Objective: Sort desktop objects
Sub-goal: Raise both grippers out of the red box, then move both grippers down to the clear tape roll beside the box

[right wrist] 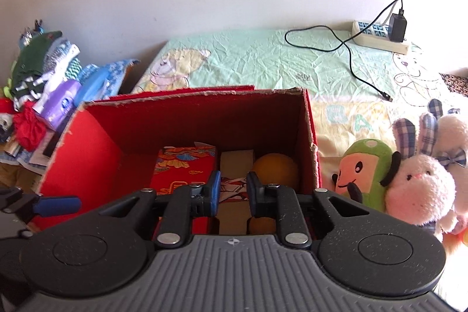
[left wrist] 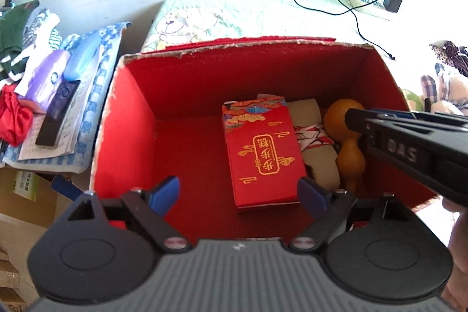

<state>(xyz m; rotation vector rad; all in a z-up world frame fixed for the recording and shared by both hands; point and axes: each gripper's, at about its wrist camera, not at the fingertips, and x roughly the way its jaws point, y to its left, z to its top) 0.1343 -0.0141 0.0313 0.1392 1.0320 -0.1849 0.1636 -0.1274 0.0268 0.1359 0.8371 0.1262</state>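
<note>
An open red cardboard box [left wrist: 187, 84] [right wrist: 190, 119] stands on a pale green cloth. On its floor lie a red gift packet with gold print [left wrist: 263, 154] [right wrist: 184, 168], a beige bundle with a patterned band [left wrist: 307, 113] [right wrist: 235, 163] and an orange gourd [left wrist: 339, 119] [right wrist: 275, 168]. My left gripper [left wrist: 239, 195] hangs over the box's near side, open wide and holding nothing. My right gripper [right wrist: 234, 189] is above the beige bundle, its blue pads a narrow gap apart with nothing between them. It reaches in from the right [left wrist: 354, 119] in the left wrist view.
Right of the box sit a green plush toy [right wrist: 365, 168] and a white bunny plush [right wrist: 418, 189]. A power strip [right wrist: 377, 38] with a black cable [right wrist: 348, 54] lies at the back right. Left of the box is a heap of cloths, papers and a purple tissue pack [right wrist: 61, 104] [left wrist: 44, 78].
</note>
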